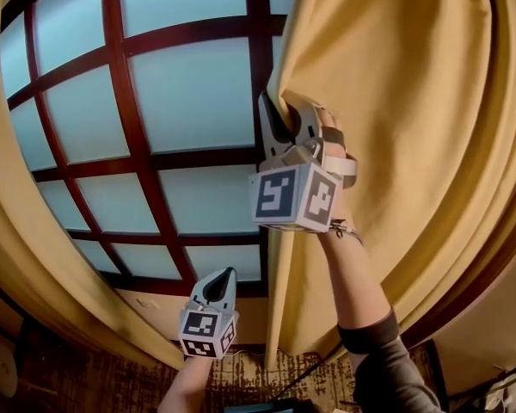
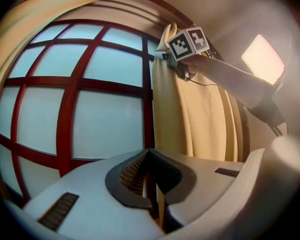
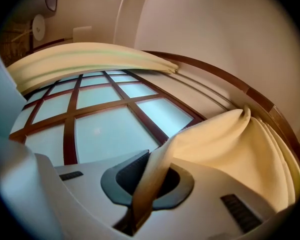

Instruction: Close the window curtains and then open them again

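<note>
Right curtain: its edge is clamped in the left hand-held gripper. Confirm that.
Wrong. The right hand-held gripper clamps the right curtain's edge, as the right gripper view shows; the left hand-held gripper is shut on nothing.

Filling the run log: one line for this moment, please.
right hand-held gripper: shut on right curtain edge | left hand-held gripper: shut, empty | window: mostly uncovered
</note>
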Demonstrator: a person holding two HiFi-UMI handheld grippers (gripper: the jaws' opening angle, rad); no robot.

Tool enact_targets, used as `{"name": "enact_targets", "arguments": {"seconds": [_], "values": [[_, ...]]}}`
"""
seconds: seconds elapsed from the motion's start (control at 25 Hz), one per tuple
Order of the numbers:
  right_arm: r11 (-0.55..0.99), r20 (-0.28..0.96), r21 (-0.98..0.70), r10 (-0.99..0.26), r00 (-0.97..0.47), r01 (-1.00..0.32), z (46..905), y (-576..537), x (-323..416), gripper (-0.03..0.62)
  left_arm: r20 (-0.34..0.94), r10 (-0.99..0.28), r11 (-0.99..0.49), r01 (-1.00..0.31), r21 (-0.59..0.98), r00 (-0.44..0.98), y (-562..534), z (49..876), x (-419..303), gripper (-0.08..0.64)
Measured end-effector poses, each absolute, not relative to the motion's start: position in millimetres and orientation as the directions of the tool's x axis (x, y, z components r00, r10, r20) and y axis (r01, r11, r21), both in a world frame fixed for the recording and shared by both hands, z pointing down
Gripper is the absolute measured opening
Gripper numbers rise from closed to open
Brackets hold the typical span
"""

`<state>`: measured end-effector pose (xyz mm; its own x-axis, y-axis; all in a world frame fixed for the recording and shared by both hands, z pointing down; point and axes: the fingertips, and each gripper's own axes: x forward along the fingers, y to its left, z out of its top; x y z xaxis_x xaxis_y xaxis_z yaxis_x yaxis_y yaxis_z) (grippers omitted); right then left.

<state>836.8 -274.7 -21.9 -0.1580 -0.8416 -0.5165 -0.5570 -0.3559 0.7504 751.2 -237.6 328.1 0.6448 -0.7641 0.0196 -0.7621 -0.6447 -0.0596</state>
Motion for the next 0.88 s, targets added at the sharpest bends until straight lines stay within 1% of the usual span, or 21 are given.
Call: {"name": "enact_targets", "arguments": {"seconds": [0.32,0.4,0.52,0.6,0.68,0.76,0.88], "values": [[-0.351,-0.537,0.747,-0.819,-0.203,-0.564,-46,-277,781,0.037,0.025,-0.795,-0.607,-0.794,-0.023,0.607,-254,337,703,0.000],[-0.338,-0.522,0.768,-0.823,-0.225,-0.544,-47,-283,761,0.034,0.023,-0.804,-0.595,-0.804,-0.016,0.594,-258,336,690,0.000],[-0.279,-0.441,0.844,-0.846,-0.299,-0.457,-25,-303,712,0.028,0.014,-0.820,-0.573,-0.820,-0.010,0.572,-266,332,668,0.000],[-0.236,-0.402,0.871,-0.846,-0.350,-0.430,-9,-314,678,0.028,0.009,-0.825,-0.565,-0.825,-0.009,0.565,-267,326,656,0.000],[-0.214,-0.406,0.870,-0.822,-0.398,-0.445,-10,-316,645,0.028,0.008,-0.835,-0.550,-0.835,-0.002,0.550,-266,318,639,0.000],[-0.202,-0.422,0.861,-0.794,-0.437,-0.466,-23,-313,613,0.028,0.006,-0.863,-0.505,-0.863,0.005,0.505,-267,313,612,0.000],[-0.209,-0.441,0.855,-0.776,-0.451,-0.475,-30,-311,580,0.028,0.004,-0.891,-0.455,-0.891,0.007,0.455,-271,319,573,0.000]]}}
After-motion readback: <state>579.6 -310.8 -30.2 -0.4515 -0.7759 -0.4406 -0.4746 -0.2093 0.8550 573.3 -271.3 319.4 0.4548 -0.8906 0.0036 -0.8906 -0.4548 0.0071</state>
